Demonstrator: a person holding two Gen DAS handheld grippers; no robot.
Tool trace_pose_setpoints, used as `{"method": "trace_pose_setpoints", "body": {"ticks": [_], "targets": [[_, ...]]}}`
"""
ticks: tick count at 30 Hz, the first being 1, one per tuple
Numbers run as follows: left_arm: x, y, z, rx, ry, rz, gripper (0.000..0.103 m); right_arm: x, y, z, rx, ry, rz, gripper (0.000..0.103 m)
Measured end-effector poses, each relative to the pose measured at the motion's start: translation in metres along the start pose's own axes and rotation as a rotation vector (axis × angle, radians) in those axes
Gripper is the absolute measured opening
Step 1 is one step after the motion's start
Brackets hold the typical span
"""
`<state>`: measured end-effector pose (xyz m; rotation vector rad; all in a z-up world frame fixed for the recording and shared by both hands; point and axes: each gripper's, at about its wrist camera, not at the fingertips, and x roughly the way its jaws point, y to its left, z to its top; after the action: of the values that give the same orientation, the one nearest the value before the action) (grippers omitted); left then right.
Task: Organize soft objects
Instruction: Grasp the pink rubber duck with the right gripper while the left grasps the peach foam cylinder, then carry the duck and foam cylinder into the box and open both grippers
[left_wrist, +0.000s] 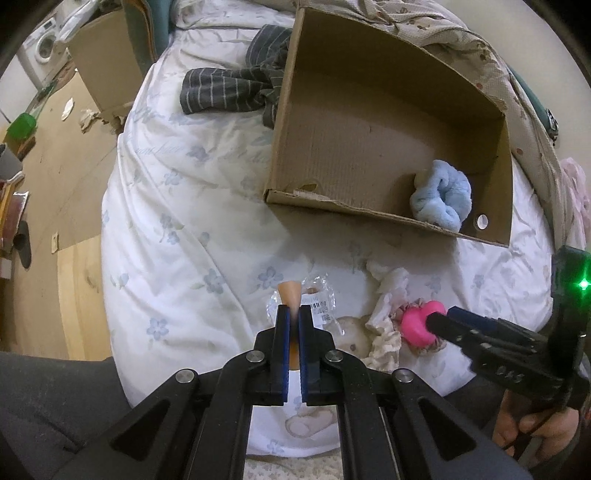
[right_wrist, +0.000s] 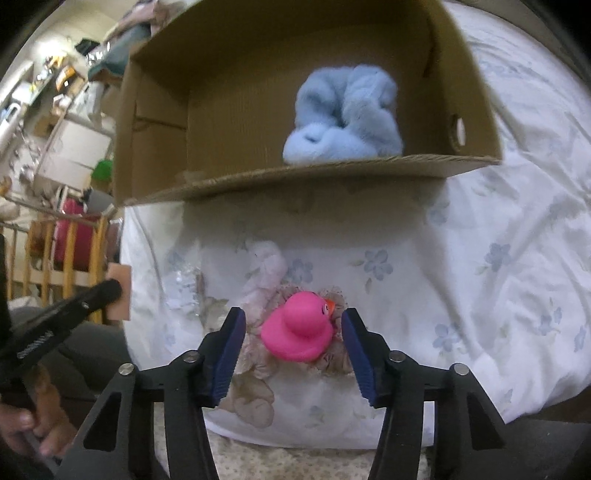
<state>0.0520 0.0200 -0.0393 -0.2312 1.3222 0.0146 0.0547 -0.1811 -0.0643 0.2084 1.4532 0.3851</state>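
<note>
My left gripper (left_wrist: 294, 314) is shut on a thin peach-coloured sponge pad (left_wrist: 289, 291), held above the bed; the pad also shows in the right wrist view (right_wrist: 119, 291). My right gripper (right_wrist: 293, 325) is open, its jaws on either side of a pink rubber duck (right_wrist: 297, 332) without touching it. The duck (left_wrist: 419, 325) rests on frilly pale cloth (right_wrist: 258, 354). An open cardboard box (left_wrist: 369, 218) lies on the bed beyond, with a fluffy light-blue soft item (left_wrist: 441, 197) in its near right corner, also seen from the right wrist (right_wrist: 343, 118).
A white floral duvet (left_wrist: 177, 206) covers the bed. A grey striped garment (left_wrist: 229, 88) lies left of the box. A clear plastic wrapper (left_wrist: 321, 306) and a white rag (left_wrist: 388, 280) lie near the duck. The bed edge drops to a wooden floor (left_wrist: 55, 155) at left.
</note>
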Motion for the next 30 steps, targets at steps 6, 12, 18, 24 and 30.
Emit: {"method": "trace_pose_setpoints", "body": {"ticks": [6, 12, 18, 24, 30], "targets": [[0.007, 0.001, 0.002, -0.01, 0.012, 0.007, 0.004, 0.013, -0.003, 0.0, -0.01, 0.04, -0.045, 0.044], [0.005, 0.0, 0.003, -0.008, -0.003, 0.011, 0.004, -0.014, 0.004, 0.001, -0.061, -0.064, -0.011, 0.029], [0.005, 0.005, 0.003, -0.029, -0.003, 0.015, 0.004, -0.044, 0.004, -0.003, -0.064, -0.154, 0.059, 0.029], [0.005, 0.004, 0.004, -0.027, -0.016, 0.026, 0.004, -0.041, 0.009, -0.003, -0.091, -0.145, 0.03, 0.029], [0.003, 0.006, 0.001, -0.02, -0.022, 0.045, 0.004, -0.039, 0.013, -0.003, -0.103, -0.15, 0.025, 0.029]]}}
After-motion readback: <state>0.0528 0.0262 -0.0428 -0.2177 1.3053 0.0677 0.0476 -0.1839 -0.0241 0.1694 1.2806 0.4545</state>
